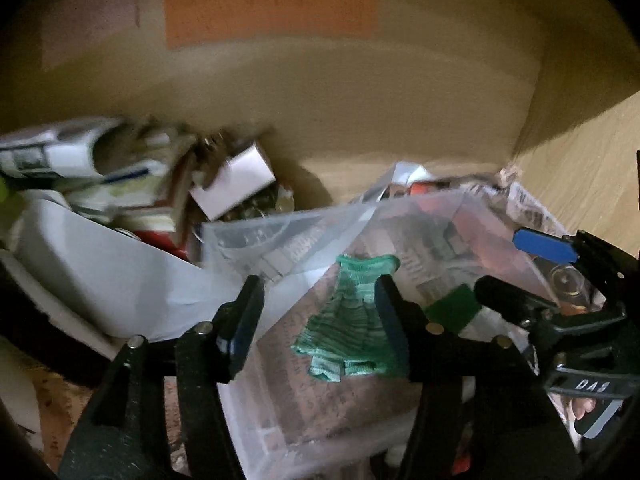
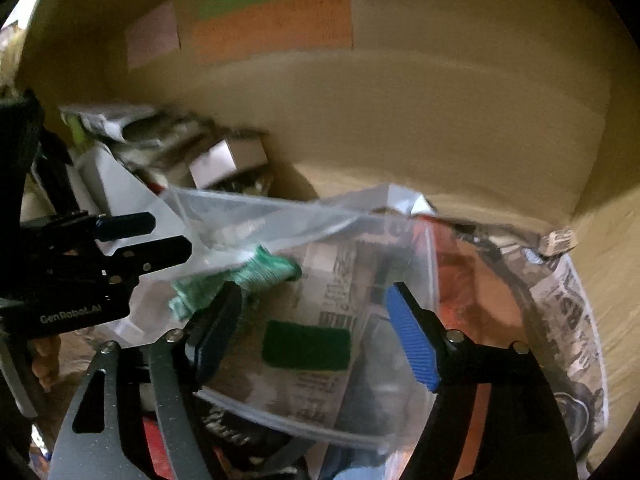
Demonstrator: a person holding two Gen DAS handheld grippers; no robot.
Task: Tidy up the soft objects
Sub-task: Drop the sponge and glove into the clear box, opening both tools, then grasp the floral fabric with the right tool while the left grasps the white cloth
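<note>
A green striped knitted cloth (image 1: 348,316) lies inside a clear plastic bag (image 1: 460,240) on newspaper, within a cardboard box. My left gripper (image 1: 316,320) is open, its fingers either side of the cloth, just above it. In the right wrist view the cloth (image 2: 248,276) sits at the bag's left, and a dark green sponge (image 2: 307,345) lies in the bag (image 2: 384,248). My right gripper (image 2: 312,332) is open over the bag, the sponge between its fingers. The left gripper (image 2: 160,236) shows at the left, open at the bag's mouth. The right gripper (image 1: 516,268) also shows in the left wrist view.
The cardboard box wall (image 1: 320,100) carries orange and green labels. Small boxes and papers (image 1: 160,184) are piled at the left. A white container (image 1: 100,264) lies at the left. Crumpled newspaper (image 2: 568,320) lines the right side, next to a wooden surface (image 1: 592,168).
</note>
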